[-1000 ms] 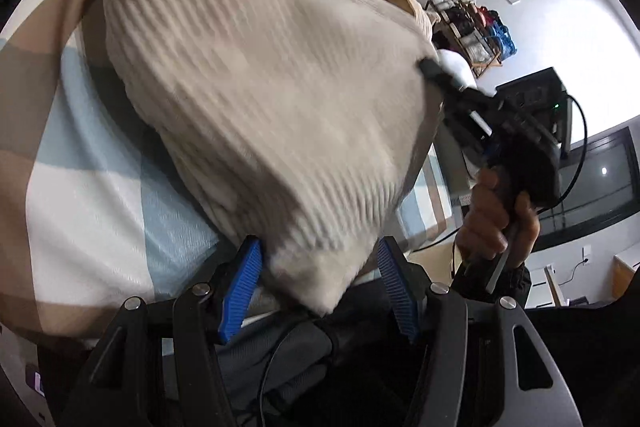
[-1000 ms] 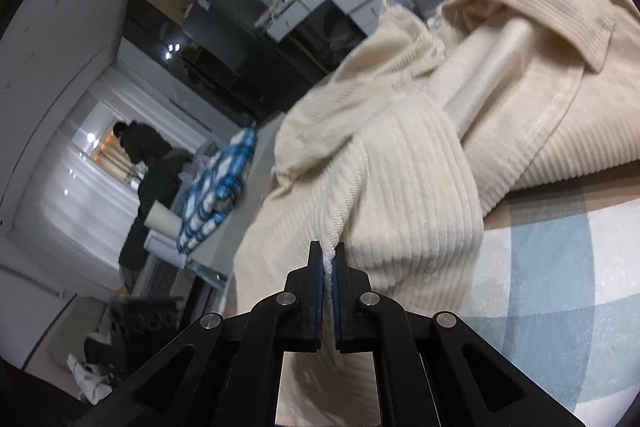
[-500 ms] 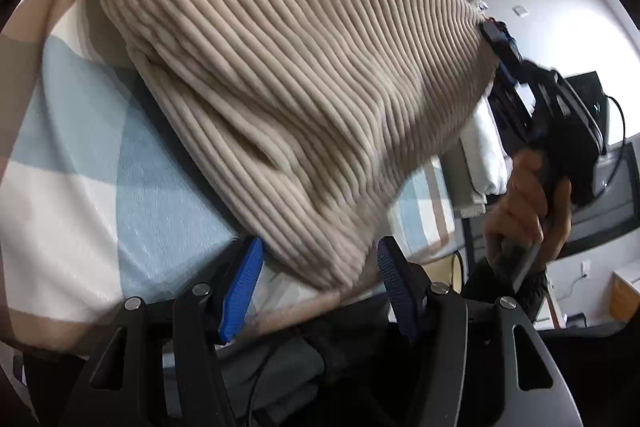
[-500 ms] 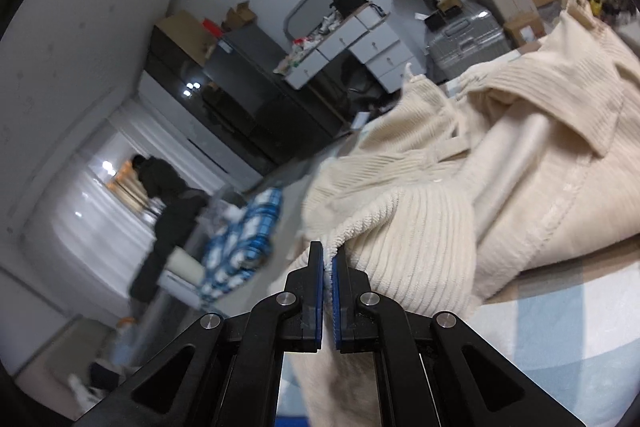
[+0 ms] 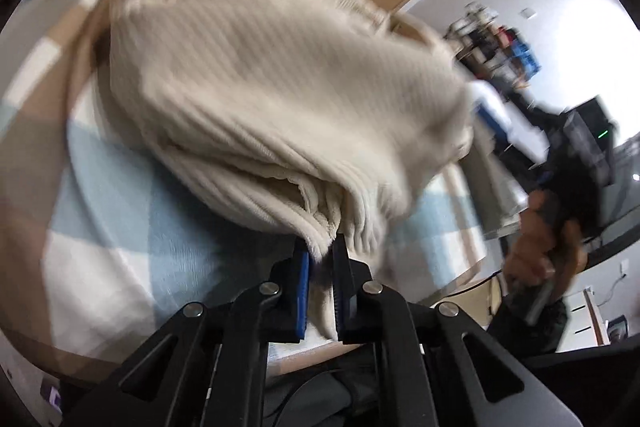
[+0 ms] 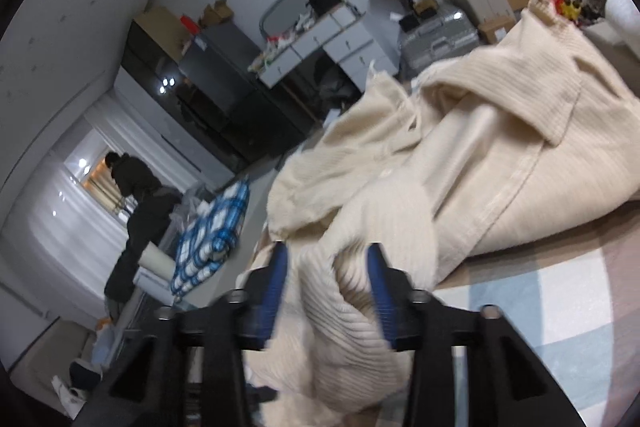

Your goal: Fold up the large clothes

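A large cream ribbed garment [image 5: 288, 99] lies bunched on a checked blue, white and tan bed cover [image 5: 120, 247]. My left gripper [image 5: 321, 259] is shut on a bunched edge of the garment at its near end. In the right wrist view the same garment [image 6: 500, 155] shows its collar and inner lining. My right gripper [image 6: 327, 267] is open, its blue pads on either side of a ribbed fold that bulges between them. The right gripper and the hand holding it also show in the left wrist view [image 5: 560, 187], blurred, at the garment's right end.
The checked cover [image 6: 560, 307] spreads under the garment. Beyond the bed are a dark cabinet [image 6: 208, 87], white drawers [image 6: 320, 43], a blue checked bundle [image 6: 212, 231] and a person in black [image 6: 136, 211]. Shelves with clutter [image 5: 496, 47] stand at the far wall.
My left gripper has shut on the garment's near edge; it was open around it before. My right gripper has opened and let go of the ribbed fold it was pinching.
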The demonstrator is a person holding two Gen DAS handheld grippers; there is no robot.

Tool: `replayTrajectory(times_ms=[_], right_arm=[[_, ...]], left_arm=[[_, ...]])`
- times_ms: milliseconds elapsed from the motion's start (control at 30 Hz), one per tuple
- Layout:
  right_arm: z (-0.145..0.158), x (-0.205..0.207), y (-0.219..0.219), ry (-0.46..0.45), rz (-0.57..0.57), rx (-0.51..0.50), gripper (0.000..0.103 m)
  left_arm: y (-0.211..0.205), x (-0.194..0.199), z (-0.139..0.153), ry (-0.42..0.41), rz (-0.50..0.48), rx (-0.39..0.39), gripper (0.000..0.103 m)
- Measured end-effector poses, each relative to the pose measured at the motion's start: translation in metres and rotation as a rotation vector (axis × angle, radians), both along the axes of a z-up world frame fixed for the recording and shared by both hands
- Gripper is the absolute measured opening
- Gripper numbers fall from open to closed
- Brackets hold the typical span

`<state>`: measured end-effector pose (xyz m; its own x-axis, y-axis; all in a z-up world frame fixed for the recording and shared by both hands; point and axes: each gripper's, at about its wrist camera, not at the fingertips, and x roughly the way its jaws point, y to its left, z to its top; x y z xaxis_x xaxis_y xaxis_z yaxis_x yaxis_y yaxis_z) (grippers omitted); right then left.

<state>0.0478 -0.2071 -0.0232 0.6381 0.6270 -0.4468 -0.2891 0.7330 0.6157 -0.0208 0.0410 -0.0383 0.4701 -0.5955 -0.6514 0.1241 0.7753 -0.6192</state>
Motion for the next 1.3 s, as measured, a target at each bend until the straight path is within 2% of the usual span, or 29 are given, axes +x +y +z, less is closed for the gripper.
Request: replayTrajectory(times_ms=[67,200,300,367,433,500,567,633,700,767,833,900,933,967,1100,1200,1300], right_arm=[[0.002,-0.002,-0.012,-0.007,-0.027,-0.005,0.063],[-0.004,-0.004,-0.034,0.011,-0.104,-0.014,0.067],[-0.013,-0.005,-0.047,0.053,-0.151,0.003,0.067],[-0.016,-0.005,-0.051,0.065,-0.16,-0.006,0.067],[-0.018,-0.008,-0.053,0.071,-0.169,-0.018,0.067],[-0.018,-0.011,-0.055,0.079,-0.184,-0.037,0.067],[-0.018,-0.012,-0.058,0.083,-0.202,-0.058,0.067],[-0.017,-0.014,-0.064,0.087,-0.229,-0.085,0.067],[-0.014,-0.017,-0.073,0.084,-0.263,-0.108,0.067],[-0.015,-0.018,-0.081,0.09,-0.29,-0.125,0.067],[-0.017,-0.018,-0.091,0.1,-0.317,-0.136,0.067],[-0.022,-0.013,-0.102,0.124,-0.341,-0.14,0.067],[-0.024,-0.011,-0.107,0.133,-0.345,-0.141,0.067],[-0.027,-0.007,-0.112,0.143,-0.355,-0.145,0.067],[-0.026,0.011,-0.127,0.165,-0.378,-0.182,0.067],[-0.015,0.031,-0.128,0.146,-0.365,-0.206,0.067],[-0.012,0.047,-0.132,0.17,-0.378,-0.208,0.067]], left_arm=[[0.012,-0.002,0.022,-0.079,-0.001,-0.036,0.004],[0.033,0.01,0.073,-0.248,0.014,-0.041,0.003],[0.052,0.038,0.117,-0.366,0.044,-0.02,0.003],[0.062,0.067,0.139,-0.415,0.058,0.008,0.003],[0.062,0.093,0.153,-0.431,0.061,0.023,0.003],[0.06,0.137,0.166,-0.435,0.076,0.05,0.003],[0.064,0.17,0.165,-0.413,0.111,0.071,0.003],[0.078,0.2,0.151,-0.353,0.178,0.096,0.003],[0.087,0.225,0.125,-0.258,0.247,0.176,0.003],[0.103,0.245,0.082,-0.124,0.3,0.209,0.003],[0.109,0.242,0.06,-0.056,0.318,0.185,0.007],[0.112,0.22,0.046,-0.057,0.328,0.17,0.026],[0.11,0.205,0.046,-0.063,0.334,0.189,0.047],[0.109,0.187,0.046,-0.067,0.345,0.206,0.059],[0.101,0.14,0.063,-0.137,0.3,0.259,0.06],[0.08,0.122,0.075,-0.206,0.213,0.343,0.072],[0.068,0.128,0.06,-0.151,0.182,0.395,0.072]])
